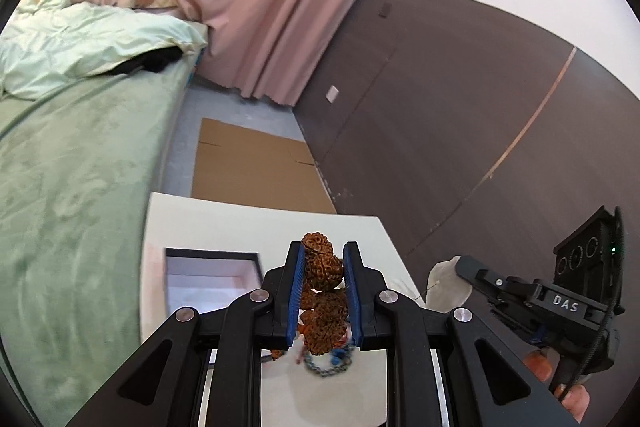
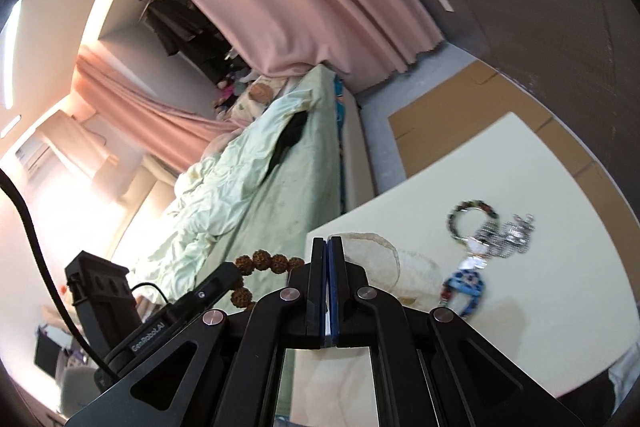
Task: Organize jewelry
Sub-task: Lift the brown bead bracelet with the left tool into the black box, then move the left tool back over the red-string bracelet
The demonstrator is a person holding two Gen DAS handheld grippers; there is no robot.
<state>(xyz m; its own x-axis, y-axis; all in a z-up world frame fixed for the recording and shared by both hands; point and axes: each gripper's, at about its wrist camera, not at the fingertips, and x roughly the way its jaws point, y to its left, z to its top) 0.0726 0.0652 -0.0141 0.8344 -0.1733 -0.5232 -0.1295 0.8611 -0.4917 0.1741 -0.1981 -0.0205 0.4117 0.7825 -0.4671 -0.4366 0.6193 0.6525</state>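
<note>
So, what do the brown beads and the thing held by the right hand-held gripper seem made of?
Knobbly brown bead bracelet: probably dried seeds, matte and deeply wrinkled. Thin whitish translucent pouch: looks like sheer fabric or plastic; the table shows through faintly.

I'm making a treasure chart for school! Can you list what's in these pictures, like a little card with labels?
left gripper: shut on brown bead bracelet
right gripper: shut on translucent pouch
box: open, on white table
still on table: blue bead string, silver chain, bead ring
</note>
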